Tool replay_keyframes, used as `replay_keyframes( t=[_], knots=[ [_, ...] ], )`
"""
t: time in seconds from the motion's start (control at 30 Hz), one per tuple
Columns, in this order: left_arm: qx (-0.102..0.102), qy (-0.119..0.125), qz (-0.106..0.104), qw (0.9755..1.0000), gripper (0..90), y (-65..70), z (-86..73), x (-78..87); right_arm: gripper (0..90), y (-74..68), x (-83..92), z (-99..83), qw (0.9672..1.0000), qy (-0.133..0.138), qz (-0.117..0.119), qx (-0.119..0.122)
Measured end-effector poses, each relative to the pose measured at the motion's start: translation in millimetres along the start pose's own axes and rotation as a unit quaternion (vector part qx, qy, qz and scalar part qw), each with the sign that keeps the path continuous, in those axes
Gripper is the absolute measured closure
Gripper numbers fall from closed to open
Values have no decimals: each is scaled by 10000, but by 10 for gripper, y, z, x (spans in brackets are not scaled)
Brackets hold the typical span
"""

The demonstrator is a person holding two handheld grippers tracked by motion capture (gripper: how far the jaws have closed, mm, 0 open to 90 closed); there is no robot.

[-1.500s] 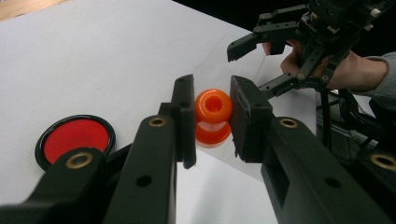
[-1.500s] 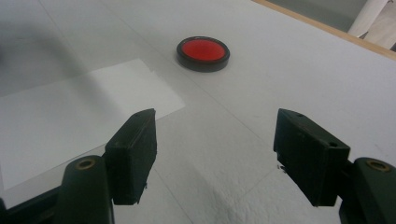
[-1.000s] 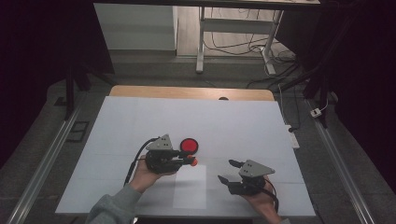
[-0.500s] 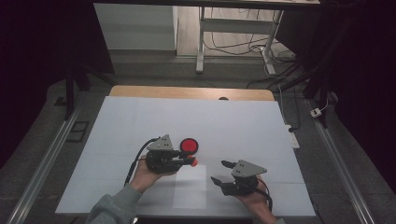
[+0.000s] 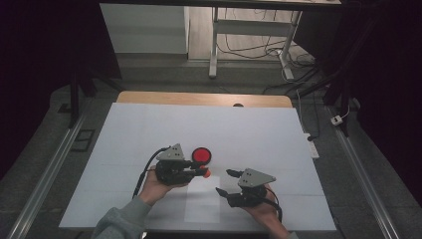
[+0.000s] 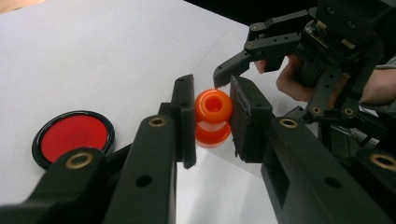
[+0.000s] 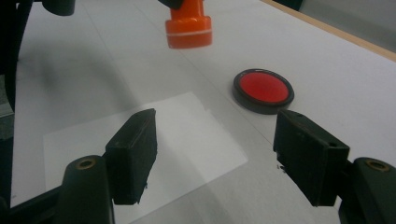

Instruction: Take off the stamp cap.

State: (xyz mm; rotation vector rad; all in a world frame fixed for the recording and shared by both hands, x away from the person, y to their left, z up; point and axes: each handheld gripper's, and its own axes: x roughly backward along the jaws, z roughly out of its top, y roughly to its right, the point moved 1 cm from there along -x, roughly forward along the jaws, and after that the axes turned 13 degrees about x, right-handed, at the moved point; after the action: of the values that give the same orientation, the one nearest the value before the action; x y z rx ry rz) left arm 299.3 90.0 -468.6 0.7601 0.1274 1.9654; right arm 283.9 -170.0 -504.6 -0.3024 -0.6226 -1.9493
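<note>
The left hand comes in from the near edge, its forearm angled right, holding the left gripper level with jaws pointing right. The jaws are clenched on one orange stamp, held just above the table, left of centre. Just beyond it lies one round red ink pad. One white sheet lies flat near the front edge. At right, the right hand holds the right gripper pointing left, jaws apart and holding nothing.
</note>
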Motion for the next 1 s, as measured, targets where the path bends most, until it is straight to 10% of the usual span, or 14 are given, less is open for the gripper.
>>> replay_keyframes(
  t=[1.0],
  knots=[
    [38, -41, -79, 10000, 726, 9, -20, -41, 364, -68, -241, 233, 9997, 100, 208, 68]
  ],
)
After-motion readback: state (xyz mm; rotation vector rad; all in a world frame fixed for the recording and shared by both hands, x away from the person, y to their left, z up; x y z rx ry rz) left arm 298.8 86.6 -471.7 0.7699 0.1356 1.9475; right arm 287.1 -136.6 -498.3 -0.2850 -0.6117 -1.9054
